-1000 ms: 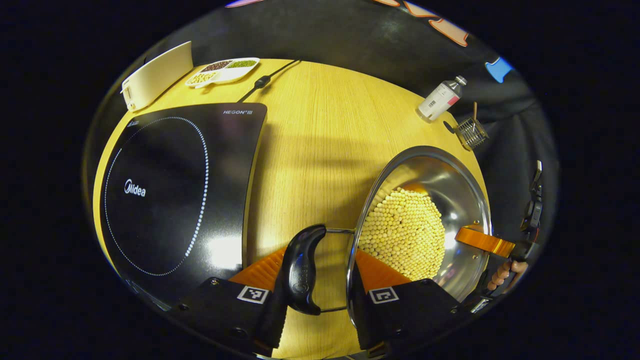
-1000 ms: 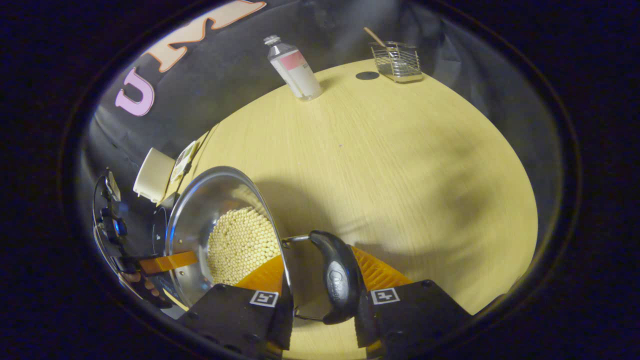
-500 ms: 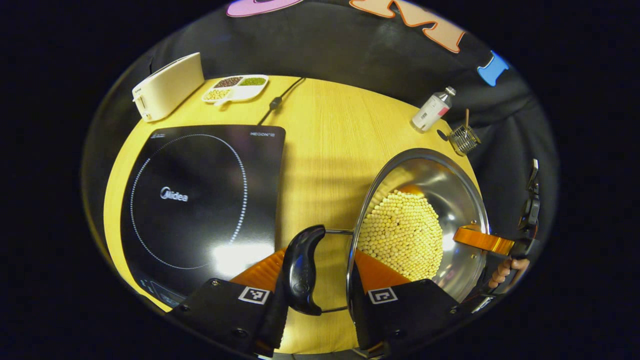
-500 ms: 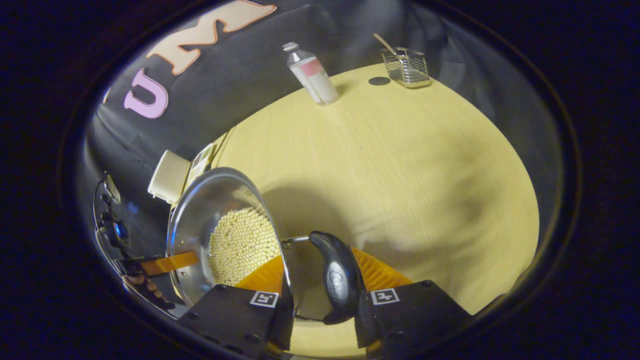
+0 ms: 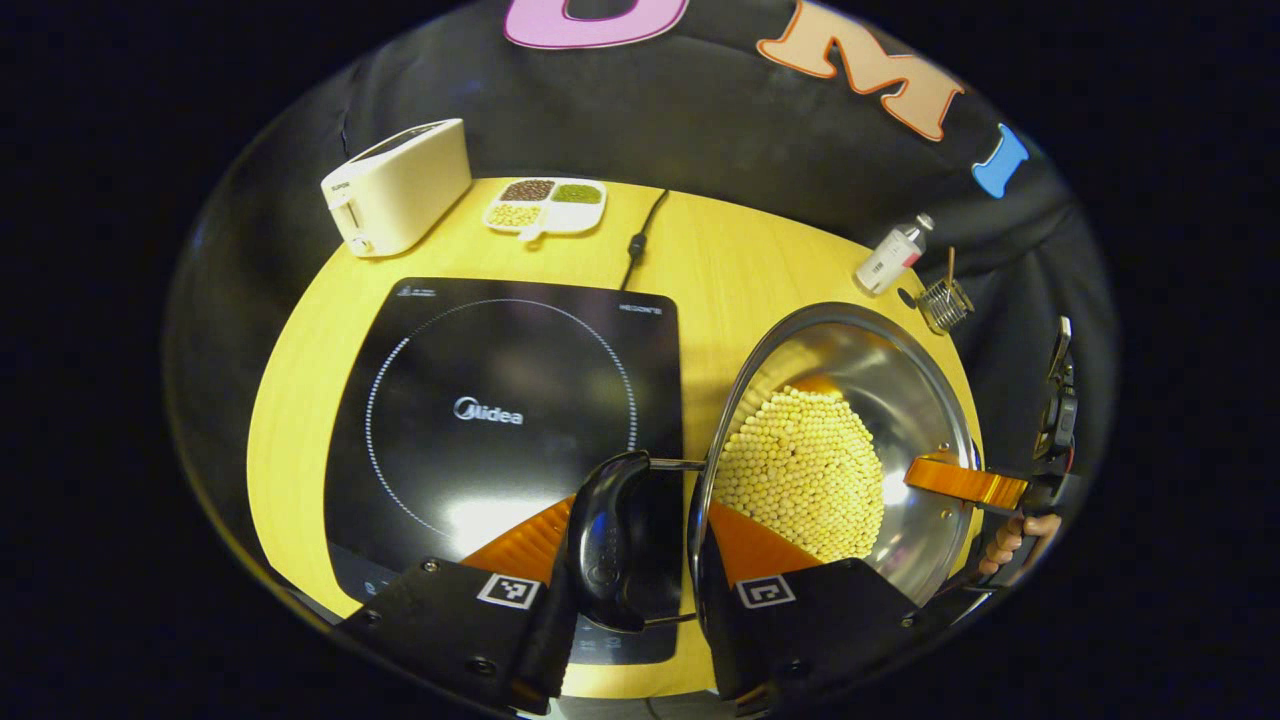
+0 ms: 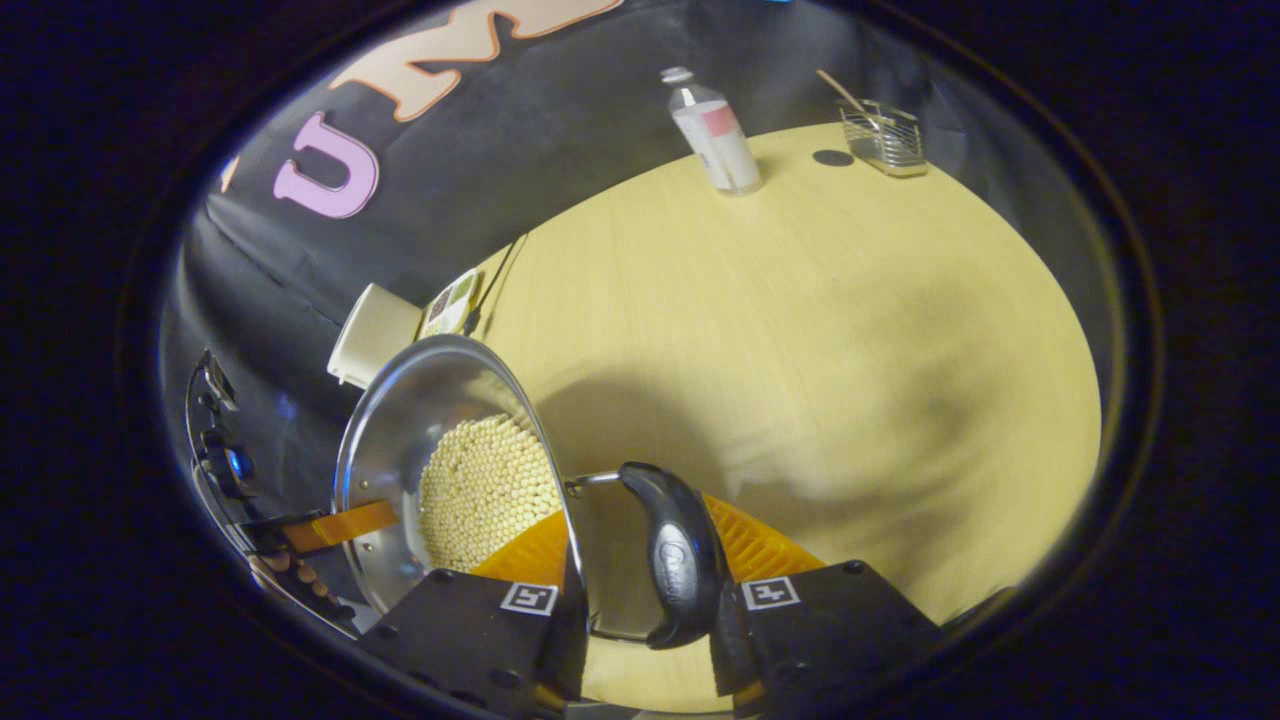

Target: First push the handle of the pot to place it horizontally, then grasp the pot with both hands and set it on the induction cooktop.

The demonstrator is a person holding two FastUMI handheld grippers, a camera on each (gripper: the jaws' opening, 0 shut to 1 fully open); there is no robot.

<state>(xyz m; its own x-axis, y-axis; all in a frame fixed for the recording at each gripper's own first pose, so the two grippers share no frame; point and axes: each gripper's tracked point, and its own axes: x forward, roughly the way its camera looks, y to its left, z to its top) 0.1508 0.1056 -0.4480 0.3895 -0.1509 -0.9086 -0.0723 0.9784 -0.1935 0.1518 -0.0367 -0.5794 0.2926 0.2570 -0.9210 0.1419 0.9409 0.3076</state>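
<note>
Both grippers, left gripper (image 5: pixel 632 590) and right gripper (image 6: pixel 648 598), stay closed on the handles of the bean-filled pot (image 5: pixel 835 450), which has been carried from bare tabletop to the cooktop's (image 5: pixel 500 420) near-right edge, almost ready to lower.

left gripper (image 5: pixel 630 560) jaws clamped, right gripper (image 6: pixel 645 585) jaws clamped

Dim overhead light glares off the induction cooktop (image 5: pixel 470 520) and pot (image 5: pixel 900 400); fisheye edges curve, sharp focus.
</note>
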